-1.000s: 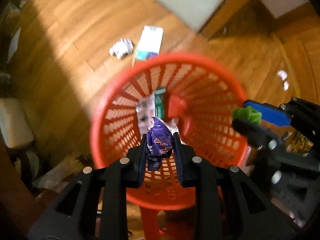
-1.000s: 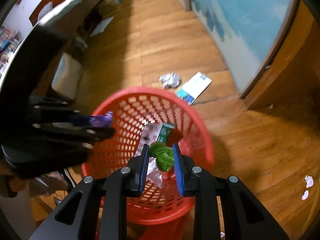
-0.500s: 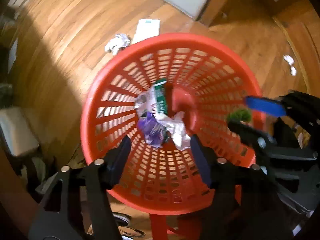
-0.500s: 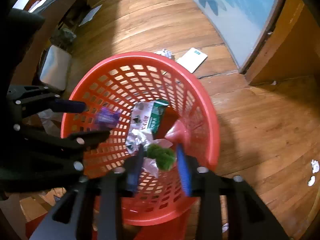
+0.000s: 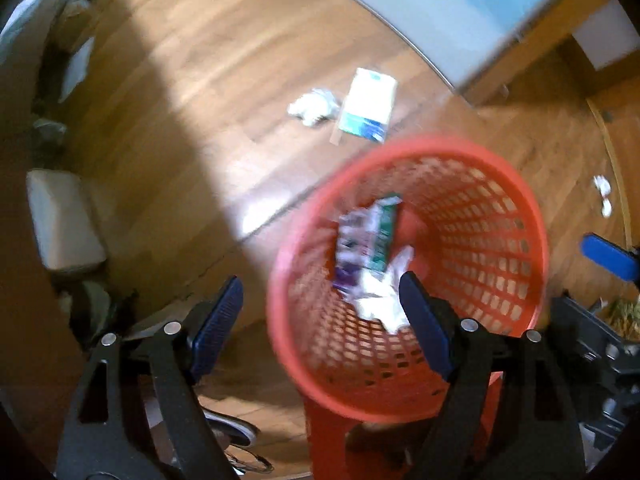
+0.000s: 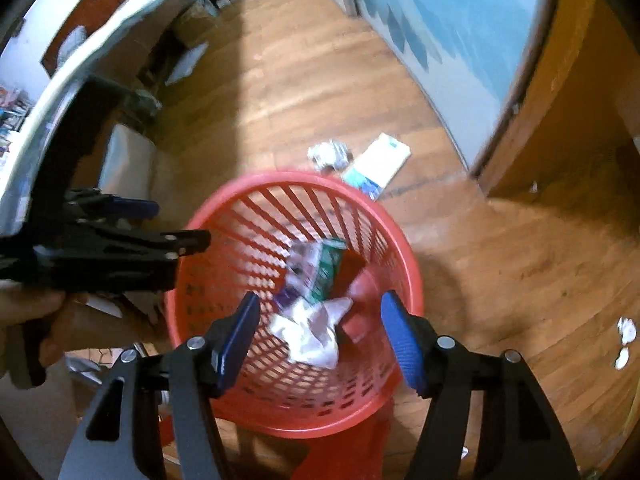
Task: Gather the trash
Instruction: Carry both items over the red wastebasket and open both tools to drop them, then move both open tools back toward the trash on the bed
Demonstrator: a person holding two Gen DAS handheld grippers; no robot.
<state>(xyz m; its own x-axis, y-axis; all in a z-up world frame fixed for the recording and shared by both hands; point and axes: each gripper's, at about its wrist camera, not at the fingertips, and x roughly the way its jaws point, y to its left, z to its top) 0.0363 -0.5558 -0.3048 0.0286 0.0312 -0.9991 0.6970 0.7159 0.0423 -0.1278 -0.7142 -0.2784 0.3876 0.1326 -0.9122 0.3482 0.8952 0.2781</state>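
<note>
A red mesh trash basket [image 5: 496, 208] [image 6: 248, 208] stands on the wooden floor and holds wrappers, a green-and-white carton [image 6: 326, 266] and crumpled white paper [image 6: 312, 332]. My left gripper [image 5: 320, 324] is open and empty, above the basket's left rim. My right gripper [image 6: 320, 336] is open and empty, over the basket's near side. A crumpled white paper ball [image 5: 314, 106] [image 6: 330, 154] and a flat white-and-teal box [image 5: 368, 106] [image 6: 380, 164] lie on the floor beyond the basket.
Small white scraps [image 5: 602, 196] [image 6: 624, 340] lie on the floor to the right. A blue panel [image 6: 448, 28] and wooden furniture [image 6: 560, 112] stand at the back right. A grey padded stool [image 5: 60, 224] and a desk [image 6: 60, 80] are at the left.
Both grippers opened wide and dropped their loads: the purple wrapper and the green wad fell into the basket. Both grippers then pulled back and up from the basket.
</note>
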